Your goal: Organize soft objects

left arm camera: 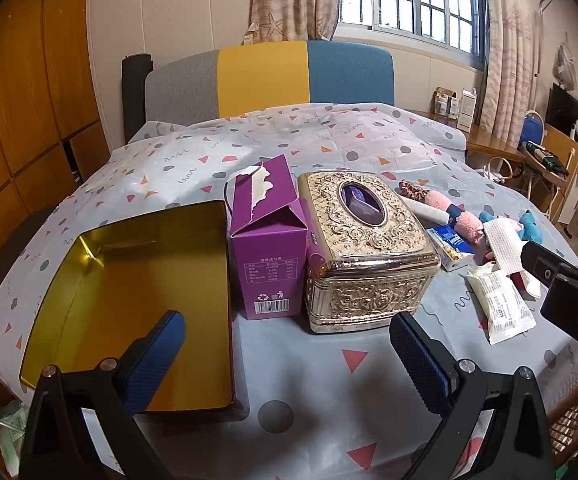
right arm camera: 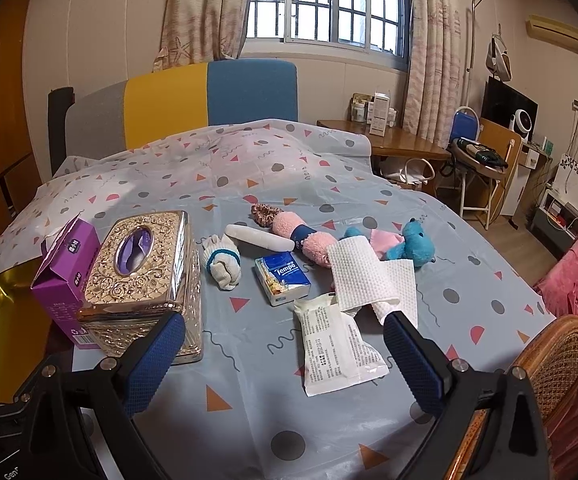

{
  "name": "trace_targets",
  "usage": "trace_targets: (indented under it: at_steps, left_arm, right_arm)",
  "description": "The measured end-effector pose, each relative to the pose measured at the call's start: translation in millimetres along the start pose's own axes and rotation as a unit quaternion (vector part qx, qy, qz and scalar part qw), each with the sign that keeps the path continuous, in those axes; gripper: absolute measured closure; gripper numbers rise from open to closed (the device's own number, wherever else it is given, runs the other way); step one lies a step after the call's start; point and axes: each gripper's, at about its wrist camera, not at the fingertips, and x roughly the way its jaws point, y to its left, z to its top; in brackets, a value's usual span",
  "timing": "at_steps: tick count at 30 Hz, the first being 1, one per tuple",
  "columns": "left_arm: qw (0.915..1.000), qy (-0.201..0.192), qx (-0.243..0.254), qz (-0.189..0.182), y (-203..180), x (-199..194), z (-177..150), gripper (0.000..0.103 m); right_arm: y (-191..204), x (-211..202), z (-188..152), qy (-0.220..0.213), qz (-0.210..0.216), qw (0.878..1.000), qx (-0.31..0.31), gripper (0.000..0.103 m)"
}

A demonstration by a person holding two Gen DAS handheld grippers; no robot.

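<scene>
While nothing has yet been picked up, the soft things lie in a loose cluster to the right of the gold tissue box (right arm camera: 145,268), which serves as the marker here. Nearest that box is a rolled white sock (right arm camera: 223,262) with a blue band; just beyond it lie a white tube-shaped roll (right arm camera: 259,237) and a blue Tempo tissue pack (right arm camera: 283,282). Farther from the box come a pink fuzzy sock (right arm camera: 303,238) with a brown scrunchie (right arm camera: 265,213) at its far end, a sheet of white paper towel (right arm camera: 363,276), a blue plush toy (right arm camera: 413,242) and, nearer the cameras, a white wipes packet (right arm camera: 339,346). On the box's other side a purple carton (left arm camera: 267,240) stands touching it, and beyond the carton sits an open gold tin (left arm camera: 129,300), apparently empty.

The right gripper (right arm camera: 285,354) hangs above the patterned tablecloth (right arm camera: 249,420), spread wide and holding nothing, roughly framing the wipes packet. The left gripper (left arm camera: 289,354) is likewise spread and empty, in front of the box and carton.

I judge this the opening step: choosing a first item. The next move likely calls for lowering the right gripper over one soft piece, closing gently so it bunches rather than slips, then carrying it past the box to the tin.
</scene>
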Motion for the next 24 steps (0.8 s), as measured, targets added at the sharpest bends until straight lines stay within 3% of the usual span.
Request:
trace_targets:
  at_steps: [24]
  left_arm:
    - [1.0000,0.003,0.006,-0.005,-5.5,0.4,0.0,0.000]
  right_arm:
    - [-8.2,-1.0,4.5,-0.003,-0.002,1.000,0.009,0.002]
